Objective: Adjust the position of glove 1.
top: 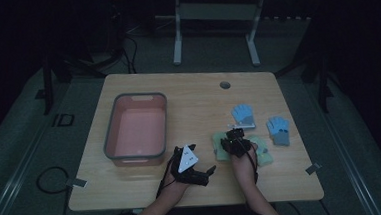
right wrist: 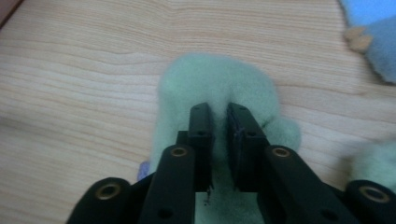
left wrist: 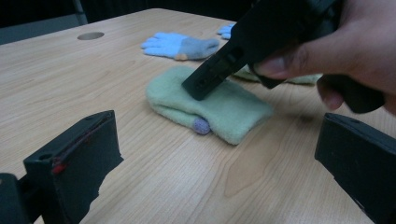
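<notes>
Pinching: we press the right gripper down on the green mitten, its jaws nearly together with a ridge of fleece nipped between them.
Mitten's place: flat on the bench, near our front edge, right of the pink tub.
Left gripper: we hold it low beside the mitten, jaws spread wide, nothing between them.
Nearby: two blue gloves lie farther back.
</notes>
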`<state>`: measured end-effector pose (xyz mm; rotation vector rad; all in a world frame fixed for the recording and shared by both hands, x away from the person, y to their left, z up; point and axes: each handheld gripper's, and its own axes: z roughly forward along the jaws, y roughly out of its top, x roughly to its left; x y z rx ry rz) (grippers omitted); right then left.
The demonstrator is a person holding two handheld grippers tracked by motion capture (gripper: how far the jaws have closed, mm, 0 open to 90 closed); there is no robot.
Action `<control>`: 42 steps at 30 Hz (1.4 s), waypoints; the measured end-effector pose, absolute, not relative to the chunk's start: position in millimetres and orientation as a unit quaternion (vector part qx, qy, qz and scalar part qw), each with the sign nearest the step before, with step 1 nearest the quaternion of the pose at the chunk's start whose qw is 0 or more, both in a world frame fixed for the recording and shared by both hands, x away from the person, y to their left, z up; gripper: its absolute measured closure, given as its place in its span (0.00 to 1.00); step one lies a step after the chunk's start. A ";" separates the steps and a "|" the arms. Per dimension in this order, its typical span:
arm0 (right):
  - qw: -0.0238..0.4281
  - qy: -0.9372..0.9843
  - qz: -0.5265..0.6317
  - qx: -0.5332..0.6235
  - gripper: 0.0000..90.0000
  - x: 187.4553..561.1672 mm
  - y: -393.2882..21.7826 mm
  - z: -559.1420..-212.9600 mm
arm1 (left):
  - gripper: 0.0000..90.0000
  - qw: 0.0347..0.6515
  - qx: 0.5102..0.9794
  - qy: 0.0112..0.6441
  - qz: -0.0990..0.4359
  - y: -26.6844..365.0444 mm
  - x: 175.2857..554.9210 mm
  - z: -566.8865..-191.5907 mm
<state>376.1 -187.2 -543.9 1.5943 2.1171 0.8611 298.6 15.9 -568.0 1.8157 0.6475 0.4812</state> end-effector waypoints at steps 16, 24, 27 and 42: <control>0.179 0.770 0.334 0.513 0.65 376.4 -202.1 -521.8 | 0.00 0.546 0.765 0.277 0.201 15.9 299.1 -568.0; 0.183 0.787 0.343 0.479 0.67 383.0 -222.0 -501.0 | 0.00 0.545 0.766 0.276 0.201 16.2 299.2 -567.9; 0.187 0.795 0.341 0.466 0.69 384.0 -238.3 -492.6 | 0.00 0.546 0.765 0.277 0.200 16.2 299.2 -568.0; 0.156 0.835 0.306 0.431 0.71 372.8 -303.5 -494.4 | 0.00 0.543 0.766 0.276 0.202 15.7 299.0 -567.9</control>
